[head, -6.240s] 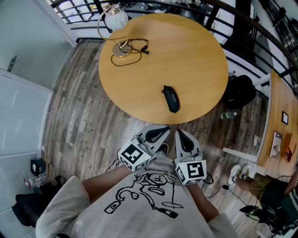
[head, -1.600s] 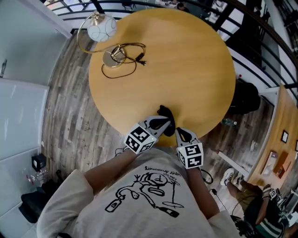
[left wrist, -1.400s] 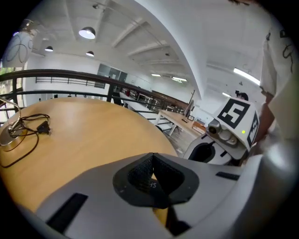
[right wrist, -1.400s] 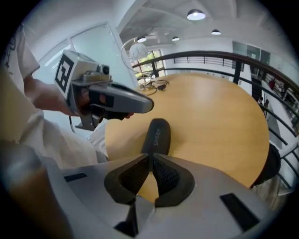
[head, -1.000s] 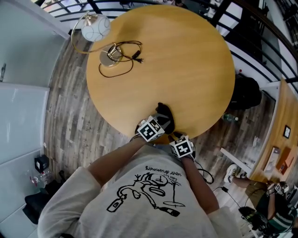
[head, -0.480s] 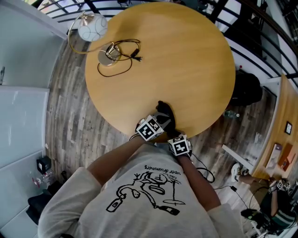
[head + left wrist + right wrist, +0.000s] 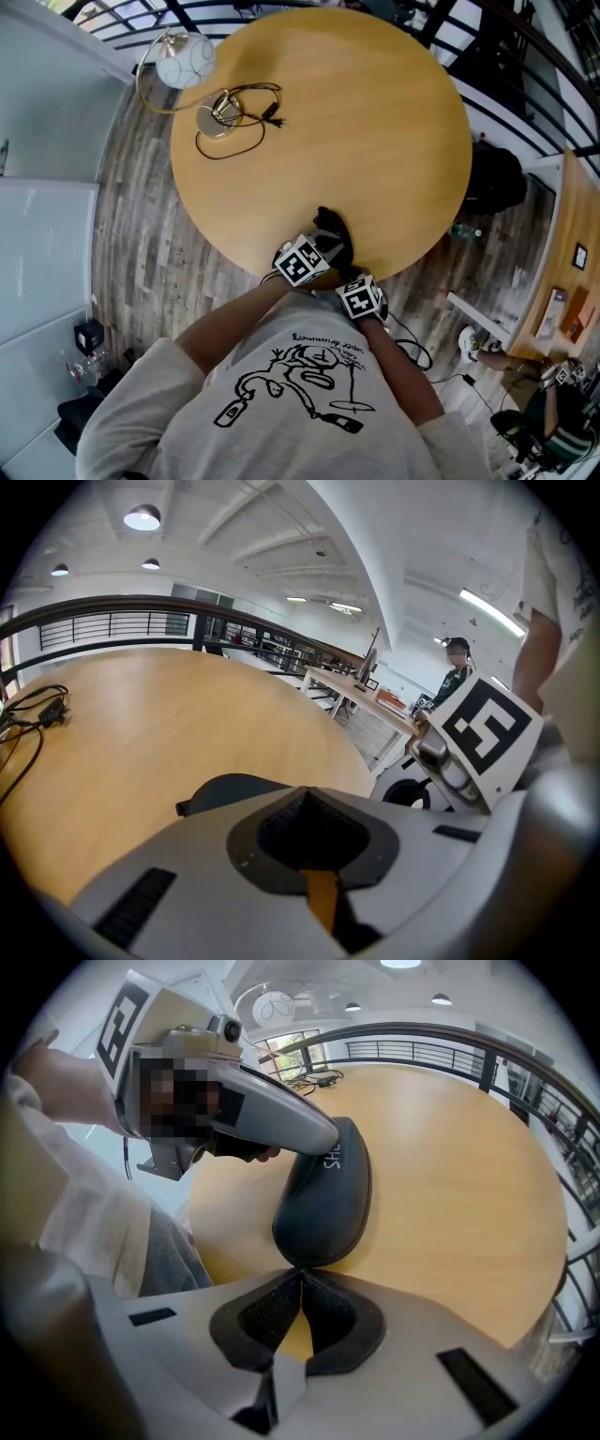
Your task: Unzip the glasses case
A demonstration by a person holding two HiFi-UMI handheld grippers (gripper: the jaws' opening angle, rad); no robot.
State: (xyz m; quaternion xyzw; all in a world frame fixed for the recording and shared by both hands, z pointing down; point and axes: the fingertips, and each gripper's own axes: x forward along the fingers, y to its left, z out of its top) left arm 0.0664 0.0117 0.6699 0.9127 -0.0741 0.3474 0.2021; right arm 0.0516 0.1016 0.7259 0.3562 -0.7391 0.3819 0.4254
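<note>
**Both claws now on the case, zip not yet run**

A few seconds ago I had both claws back by my body and the black glasses case (image 7: 330,228) lay alone near the closest edge of the round counter (image 7: 366,112). Now both have come in to it, and over the last half second almost nothing has shifted, so I judge that I'm set and not yet pulling.

The left claw (image 7: 328,249) is closed, its tip against the upper left flank of the case, as the right gripper view shows. I take it as the brace. The right claw (image 7: 300,1271) is also closed, its pads meeting right at the case's near end. Whether they have the zipper pull pinched I can't make out.

The case looks fully shut, no gap along its seam. The unzip itself is all to come.
</note>
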